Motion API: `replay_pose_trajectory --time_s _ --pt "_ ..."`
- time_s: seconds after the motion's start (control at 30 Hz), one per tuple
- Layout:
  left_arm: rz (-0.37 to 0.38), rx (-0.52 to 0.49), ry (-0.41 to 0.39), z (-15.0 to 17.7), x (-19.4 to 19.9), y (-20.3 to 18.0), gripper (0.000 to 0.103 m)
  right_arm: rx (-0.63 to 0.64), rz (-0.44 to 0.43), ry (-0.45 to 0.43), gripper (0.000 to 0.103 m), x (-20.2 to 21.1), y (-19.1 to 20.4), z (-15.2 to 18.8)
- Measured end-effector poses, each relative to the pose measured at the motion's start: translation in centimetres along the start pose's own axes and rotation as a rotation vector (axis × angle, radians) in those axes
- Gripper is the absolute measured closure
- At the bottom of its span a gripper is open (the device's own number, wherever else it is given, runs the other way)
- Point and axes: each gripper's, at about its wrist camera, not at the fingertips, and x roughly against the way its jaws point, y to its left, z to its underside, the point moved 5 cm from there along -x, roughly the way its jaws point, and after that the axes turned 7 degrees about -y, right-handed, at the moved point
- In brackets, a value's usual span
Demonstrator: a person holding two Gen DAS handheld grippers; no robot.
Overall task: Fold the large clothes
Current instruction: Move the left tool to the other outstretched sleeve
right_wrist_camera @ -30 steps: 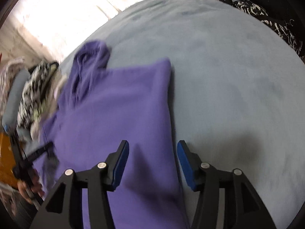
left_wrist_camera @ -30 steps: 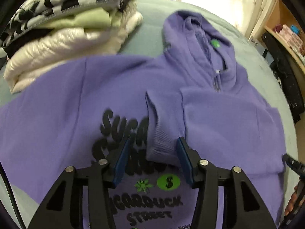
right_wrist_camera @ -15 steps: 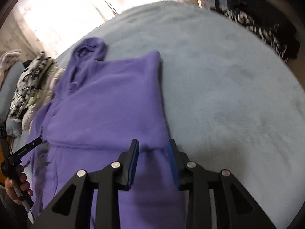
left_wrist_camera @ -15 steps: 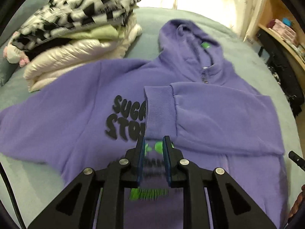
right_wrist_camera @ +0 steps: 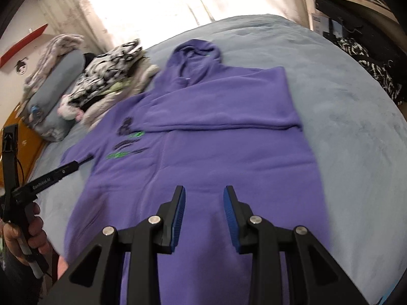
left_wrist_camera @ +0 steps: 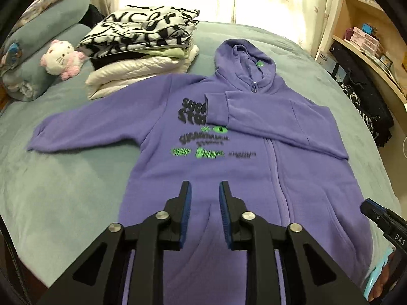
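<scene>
Purple hoodie (left_wrist_camera: 203, 178) flat on your grey-blue bed (left_wrist_camera: 63, 183) | hood points away, hem toward you | your left gripper (left_wrist_camera: 204, 198) reopening slightly, empty | right gripper (right_wrist_camera: 203, 203) parted, empty

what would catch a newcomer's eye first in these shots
The purple hoodie spread flat over the grey-blue bed dominates, one sleeve already folded across its chest and the other still stretched out toward the pillow side. Behind that outstretched sleeve sits a stack of folded clothes topped by a bold black-and-white print, with a pink and white plush cat next to it.
</scene>
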Motion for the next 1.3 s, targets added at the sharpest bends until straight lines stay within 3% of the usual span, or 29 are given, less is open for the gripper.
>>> replay_pose_trajectory --time_s 0.2,0.33,0.43,0.63,0.97,1.3 --pt "-0.012 0.037 -0.009 2.0 3.5 1.3 0.078 0.036 -0.056 0.014 0.072 1.3 4.4 1.6" --pt "-0.029 0.046 -0.013 2.8 5.2 2.3 0.071 0.048 -0.094 0.039 0.072 1.2 7.1 2.4" --pt "-0.034 0.052 -0.013 3.1 6.0 3.0 0.071 0.05 -0.137 0.09 0.072 0.6 9.2 3.2" --pt "-0.048 0.103 -0.029 3.4 7.3 5.4 0.071 0.12 -0.158 0.092 0.072 0.3 12.7 3.3" --pt "-0.072 0.185 -0.019 3.7 7.0 9.9 0.069 0.209 -0.19 0.109 0.072 -1.8 17.9 3.2" --pt "-0.105 0.265 0.012 3.7 4.0 15.1 0.065 0.265 -0.205 0.107 0.072 -5.3 22.2 2.3"
